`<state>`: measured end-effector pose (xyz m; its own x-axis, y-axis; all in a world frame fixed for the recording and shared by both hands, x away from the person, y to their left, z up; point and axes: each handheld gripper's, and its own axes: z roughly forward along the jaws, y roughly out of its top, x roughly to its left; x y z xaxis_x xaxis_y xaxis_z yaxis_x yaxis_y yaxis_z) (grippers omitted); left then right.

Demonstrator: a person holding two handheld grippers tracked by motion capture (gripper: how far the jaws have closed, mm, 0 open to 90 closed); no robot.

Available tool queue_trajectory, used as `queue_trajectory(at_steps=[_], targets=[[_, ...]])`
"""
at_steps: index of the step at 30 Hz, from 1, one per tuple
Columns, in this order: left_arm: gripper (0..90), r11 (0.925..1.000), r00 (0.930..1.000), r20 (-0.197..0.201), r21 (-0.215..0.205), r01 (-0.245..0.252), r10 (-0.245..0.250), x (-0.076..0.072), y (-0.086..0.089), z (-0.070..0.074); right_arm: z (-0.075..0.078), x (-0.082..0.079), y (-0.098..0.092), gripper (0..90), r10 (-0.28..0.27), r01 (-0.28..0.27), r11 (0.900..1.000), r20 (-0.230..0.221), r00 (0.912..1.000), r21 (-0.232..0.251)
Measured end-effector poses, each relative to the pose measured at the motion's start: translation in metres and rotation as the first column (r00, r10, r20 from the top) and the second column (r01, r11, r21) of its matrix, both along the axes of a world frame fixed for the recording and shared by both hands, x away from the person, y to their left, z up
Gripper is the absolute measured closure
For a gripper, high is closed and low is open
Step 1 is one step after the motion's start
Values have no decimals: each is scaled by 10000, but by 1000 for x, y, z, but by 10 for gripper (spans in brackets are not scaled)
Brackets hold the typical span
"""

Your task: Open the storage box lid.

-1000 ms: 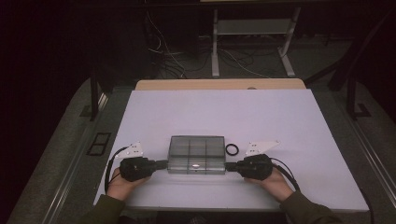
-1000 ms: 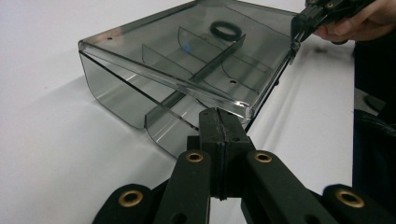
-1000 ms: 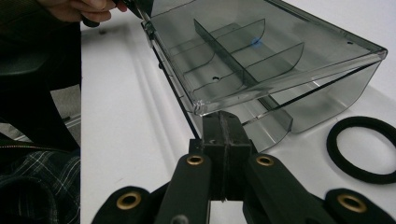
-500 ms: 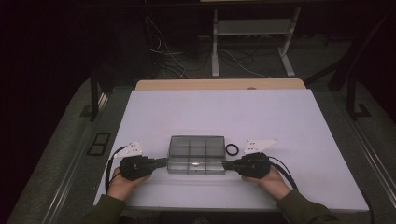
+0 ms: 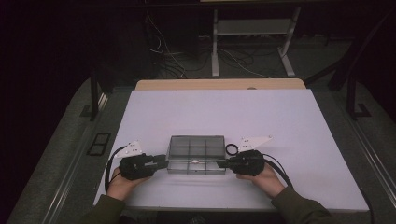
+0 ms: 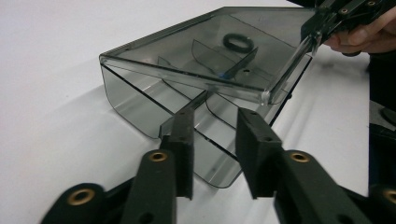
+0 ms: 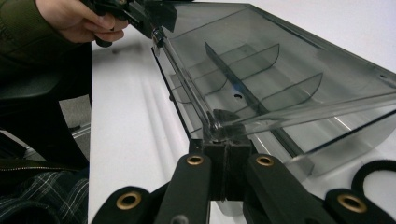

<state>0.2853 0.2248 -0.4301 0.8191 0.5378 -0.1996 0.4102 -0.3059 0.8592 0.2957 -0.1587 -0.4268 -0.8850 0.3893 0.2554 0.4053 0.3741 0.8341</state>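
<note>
A smoky clear compartment box (image 5: pixel 196 154) lies near the white table's front edge, its lid (image 6: pixel 196 60) lifted a little off the base. My left gripper (image 5: pixel 164 161) is at the box's left end. Its jaws (image 6: pixel 217 135) have just been opening and stand apart, with the base's end wall between the pads and not pressed. At the right end, my right gripper (image 5: pixel 220 163) is shut on the lid's corner edge (image 7: pixel 227 154). A black ring (image 5: pixel 231 149) lies on the table just behind the box's right corner.
The white table (image 5: pixel 280 121) stretches wide behind and to both sides of the box, ending in a wooden strip (image 5: pixel 219 84) at the far edge. Beyond it are a stand's legs (image 5: pixel 215 56) and cables on a dark floor. Dark rails flank the table.
Both hands stay at the box's two ends and the box has not shifted. No other difference shows in the high view.
</note>
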Motion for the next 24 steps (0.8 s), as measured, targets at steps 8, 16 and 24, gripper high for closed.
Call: queue_trajectory(at_steps=[8, 16, 24], targets=[[466, 9999, 9999, 83, -8, -145, 145, 0, 0, -1, 3, 4, 4, 893, 45, -45, 10000, -33, 10000, 84], [297, 9991, 9990, 109, -1, -425, 425, 1, 0, -3, 7, 6, 7, 892, 82, -82, 9999, 32, 10000, 106], [134, 9978, 9977, 151, -24, -666, 667, 2, -2, -5, 9, 10, 6, 892, -15, 16, 9999, -49, 10000, 157]])
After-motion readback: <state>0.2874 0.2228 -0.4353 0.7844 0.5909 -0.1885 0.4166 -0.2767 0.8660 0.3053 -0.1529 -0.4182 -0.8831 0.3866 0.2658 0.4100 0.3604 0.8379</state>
